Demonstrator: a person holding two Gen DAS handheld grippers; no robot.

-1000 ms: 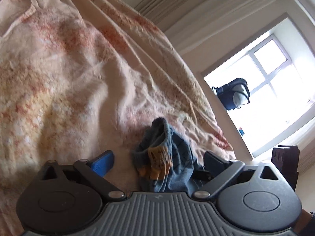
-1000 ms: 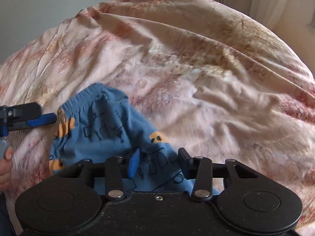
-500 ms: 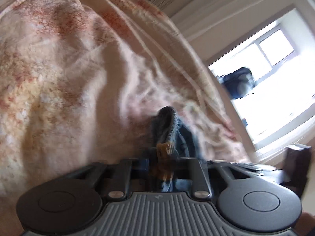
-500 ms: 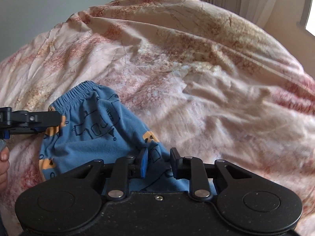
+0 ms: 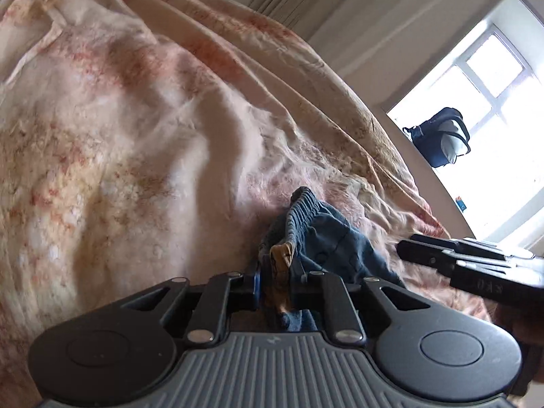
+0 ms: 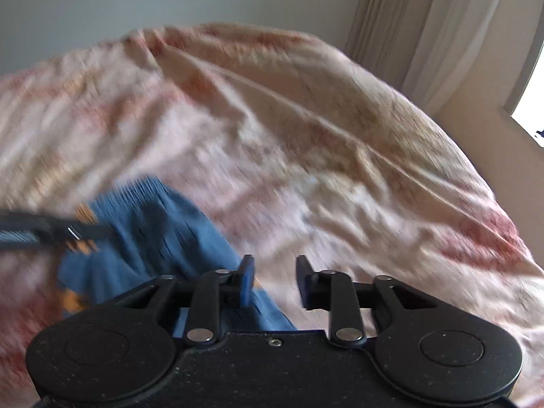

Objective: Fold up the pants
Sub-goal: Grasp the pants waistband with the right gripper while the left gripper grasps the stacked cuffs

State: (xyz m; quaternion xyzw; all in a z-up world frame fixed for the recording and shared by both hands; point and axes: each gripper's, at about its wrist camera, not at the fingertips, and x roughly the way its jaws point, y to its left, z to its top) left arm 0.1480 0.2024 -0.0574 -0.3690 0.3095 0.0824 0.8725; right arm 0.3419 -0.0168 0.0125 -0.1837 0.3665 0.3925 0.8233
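The left claw has clamped the pants; the right claw, tilted downward, is opening off them.

The left gripper points down at a slant, its jaws pinched tight on a bunched fold of the blue pants. The right gripper also tilts downward; its jaws are opening, with a clear gap and no cloth pressed between the pads. In the left wrist view it enters at 3 o'clock.
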